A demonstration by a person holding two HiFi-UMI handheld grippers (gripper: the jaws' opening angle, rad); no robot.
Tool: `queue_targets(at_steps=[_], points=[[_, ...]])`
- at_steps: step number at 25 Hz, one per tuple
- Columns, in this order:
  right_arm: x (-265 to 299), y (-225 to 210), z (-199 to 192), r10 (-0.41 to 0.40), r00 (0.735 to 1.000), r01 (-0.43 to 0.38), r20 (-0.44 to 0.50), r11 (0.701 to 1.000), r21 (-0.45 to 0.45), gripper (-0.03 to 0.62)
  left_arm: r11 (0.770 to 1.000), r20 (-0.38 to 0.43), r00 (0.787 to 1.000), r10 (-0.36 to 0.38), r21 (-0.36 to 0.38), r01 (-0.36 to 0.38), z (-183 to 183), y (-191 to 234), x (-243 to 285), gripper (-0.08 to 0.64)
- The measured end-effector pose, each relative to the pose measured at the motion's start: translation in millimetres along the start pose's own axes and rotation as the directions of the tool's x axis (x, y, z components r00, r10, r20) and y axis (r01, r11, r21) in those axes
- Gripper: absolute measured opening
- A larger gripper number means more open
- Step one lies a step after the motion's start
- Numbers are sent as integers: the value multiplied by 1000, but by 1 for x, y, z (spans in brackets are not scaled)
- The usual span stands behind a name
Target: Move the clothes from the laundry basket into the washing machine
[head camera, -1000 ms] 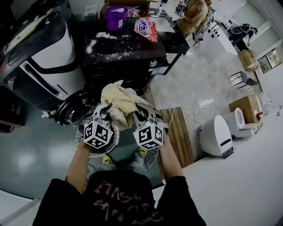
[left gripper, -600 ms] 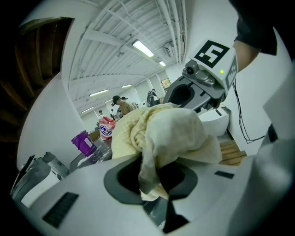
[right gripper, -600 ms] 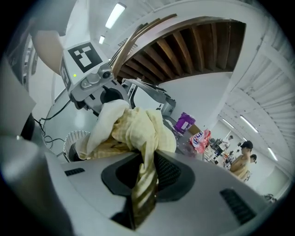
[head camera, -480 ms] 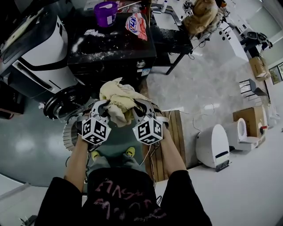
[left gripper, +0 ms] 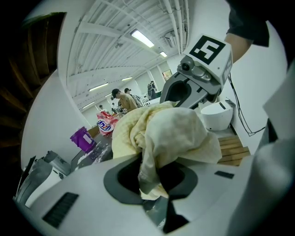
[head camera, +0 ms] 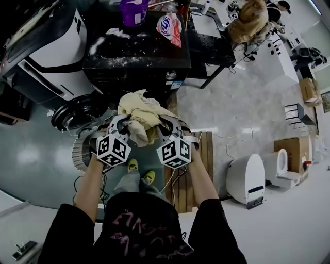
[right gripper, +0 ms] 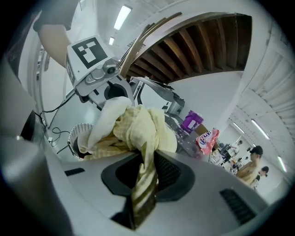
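Left hand-held gripper (head camera: 122, 128): you've got its jaws nearly together, pinched on a fold of the pale yellow clothes (head camera: 139, 116); the fabric hangs down through the gap in the left gripper view.
Right hand-held gripper (head camera: 165, 129): same story, jaws narrowed onto a striped, twisted strand of that same bundle.
Clothes: bunched up in the air between your two hand-held grippers, carried by both, clear of the floor.
Laundry basket (head camera: 81, 152): white and perforated, on the floor just below your left hand-held gripper, partly hidden by it.
Wooden pallet (head camera: 200, 154): flat on the floor to your right.
Washing machine (head camera: 51, 56): ahead on your left, its round dark port (head camera: 75, 114) low on the front, just beyond the basket.
Surface (head camera: 144, 56): black, straight ahead past the bundle, with white powder (head camera: 111, 44) scattered toward its left edge.
Purple cup (head camera: 134, 11): at the surface's far edge.
Detergent bag (head camera: 170, 27): just beside the cup, nearer the far right corner.
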State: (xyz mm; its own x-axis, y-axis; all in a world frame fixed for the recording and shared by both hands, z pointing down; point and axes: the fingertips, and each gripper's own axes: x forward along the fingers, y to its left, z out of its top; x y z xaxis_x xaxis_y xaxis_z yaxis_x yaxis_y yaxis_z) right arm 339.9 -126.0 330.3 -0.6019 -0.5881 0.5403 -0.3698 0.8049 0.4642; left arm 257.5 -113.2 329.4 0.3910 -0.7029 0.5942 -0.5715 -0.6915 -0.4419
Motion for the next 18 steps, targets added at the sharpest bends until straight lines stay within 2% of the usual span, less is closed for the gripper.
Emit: queue_targets(at_steps=[7, 14, 18], points=[[39, 5, 1, 28, 999, -28, -44, 1000, -7, 72, 999, -4, 999, -36, -36, 36, -32, 17, 17, 84], [83, 6, 0, 22, 997, -27, -79, 998, -59, 72, 999, -1, 999, -50, -6, 50, -66, 36, 38, 84], [103, 5, -5, 29, 996, -33, -85, 998, -48, 72, 998, -11, 998, -59, -6, 59, -79, 43, 53, 84]])
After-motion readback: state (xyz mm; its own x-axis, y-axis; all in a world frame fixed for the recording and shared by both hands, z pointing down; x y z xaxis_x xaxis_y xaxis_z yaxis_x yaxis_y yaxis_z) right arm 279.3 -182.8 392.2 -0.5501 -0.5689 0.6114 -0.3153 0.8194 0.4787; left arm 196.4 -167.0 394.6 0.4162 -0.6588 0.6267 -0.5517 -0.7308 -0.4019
